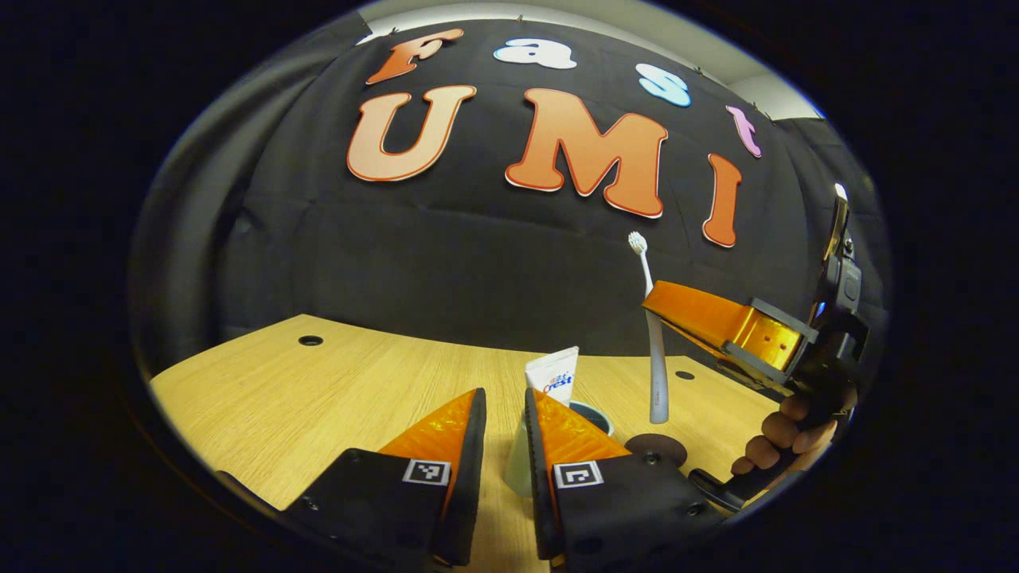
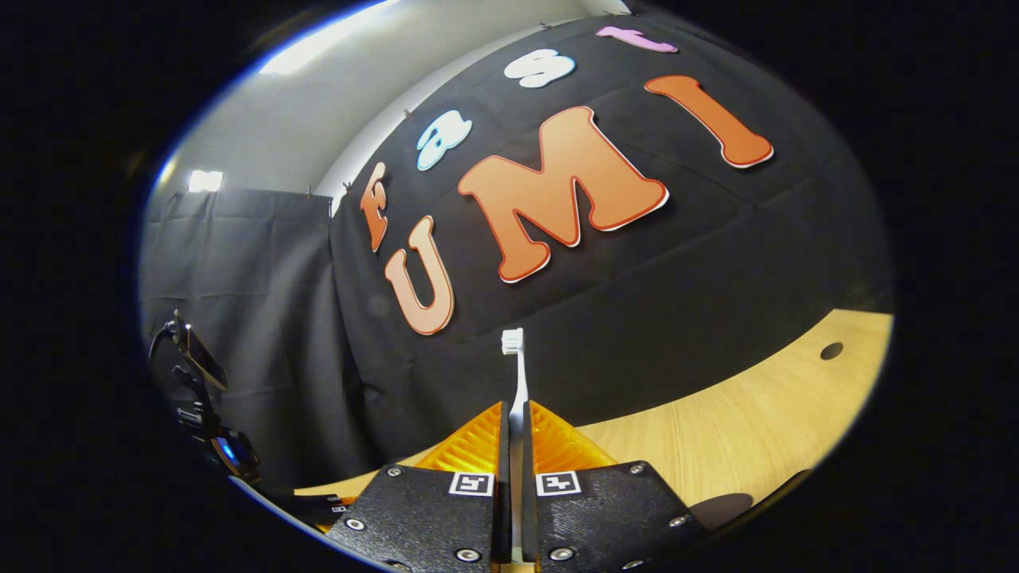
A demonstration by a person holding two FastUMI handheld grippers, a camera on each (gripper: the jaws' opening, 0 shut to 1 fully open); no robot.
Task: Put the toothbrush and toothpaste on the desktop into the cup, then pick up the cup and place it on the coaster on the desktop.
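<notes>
Fingers point(image 2: 486, 442) of right gripper point(image 2: 516, 446) clamped on upright toothbrush point(image 2: 517, 374), bristles up. Best lowered handle-first straight into cup point(image 1: 593, 415), beside toothpaste point(image 1: 553, 374) already standing inside. Left gripper point(image 1: 503, 434) slightly parted around cup, contact unclear. Coaster point(image 1: 657, 447) just beside cup on desktop point(image 1: 318, 390).

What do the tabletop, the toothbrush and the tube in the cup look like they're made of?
Tabletop: looks like pale wood or wood-look laminate, matte, with fine straight grain lines.
Toothbrush: probably plastic, with a smooth, slightly glossy grey-white handle and white bristles, gripped by the right claw.
Tube: likely soft plastic, smooth and white, with a flat crimped top.
</notes>
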